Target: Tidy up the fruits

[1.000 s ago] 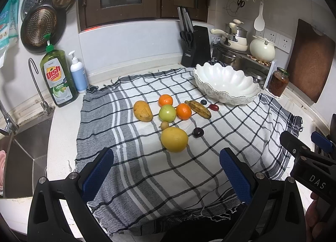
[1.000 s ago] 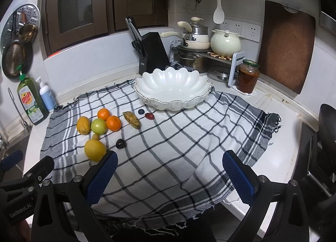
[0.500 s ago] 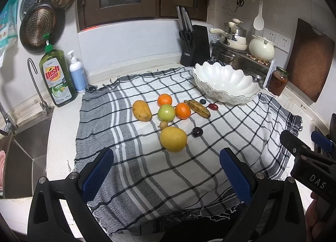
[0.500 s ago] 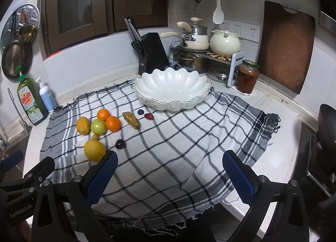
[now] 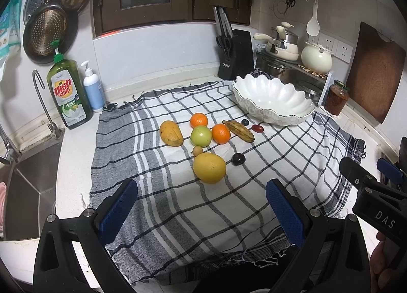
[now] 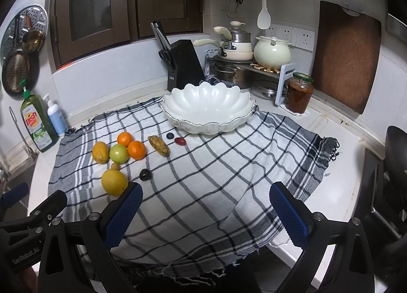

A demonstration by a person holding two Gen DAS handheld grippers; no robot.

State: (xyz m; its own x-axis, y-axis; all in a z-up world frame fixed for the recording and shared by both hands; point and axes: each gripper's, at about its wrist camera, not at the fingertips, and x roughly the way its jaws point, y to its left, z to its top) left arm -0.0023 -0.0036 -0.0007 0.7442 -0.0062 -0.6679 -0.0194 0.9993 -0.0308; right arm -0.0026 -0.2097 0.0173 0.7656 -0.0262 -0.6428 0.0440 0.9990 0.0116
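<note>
Left wrist view: left gripper (image 5: 201,206) hangs over the near part of the black-and-white checked cloth (image 5: 223,206), blue-padded fingers (image 5: 118,207) spread wide, nothing between them. Right gripper (image 6: 206,207) is likewise wide apart and empty, over the cloth's near-right part.

Edges/room: cloth covers most of the white counter (image 5: 76,155); its frayed near hem drapes over the counter's front edge. Bare counter strip at left, then the steel sink (image 5: 28,191) w/ curved tap. At right the cloth ends in a fringed corner, w/ bare counter beyond. Near half of the cloth is bare; fruit sits mid-left, and the white scalloped ceramic bowl (image 6: 207,111) sits at the far side, empty. Back wall is crowded behind the bowl: black knife block (image 6: 184,64), pot rack, glass jar of red-brown preserve (image 6: 299,92).

Counts, all on the cloth:
- 2 oranges (image 5: 199,120) (image 5: 220,133), one on each side of the green apple
- 1 green apple (image 5: 201,136)
- 1 yellow mango (image 5: 171,133), left of the apple
- 1 large yellow grapefruit-like fruit (image 5: 209,168), nearest the grippers
- 1 small tan round fruit (image 5: 197,150), between apple and big yellow fruit
- 1 spotted small banana (image 5: 239,130)
- 1 dark plum (image 5: 238,159), right of the big yellow fruit
- 1 dark blue small berry (image 5: 245,122) and 1 red small fruit (image 5: 257,128), just in front of the bowl

By the sink: 1 green dish-soap bottle (image 5: 69,94), 1 white-and-blue pump bottle (image 5: 92,89).
</note>
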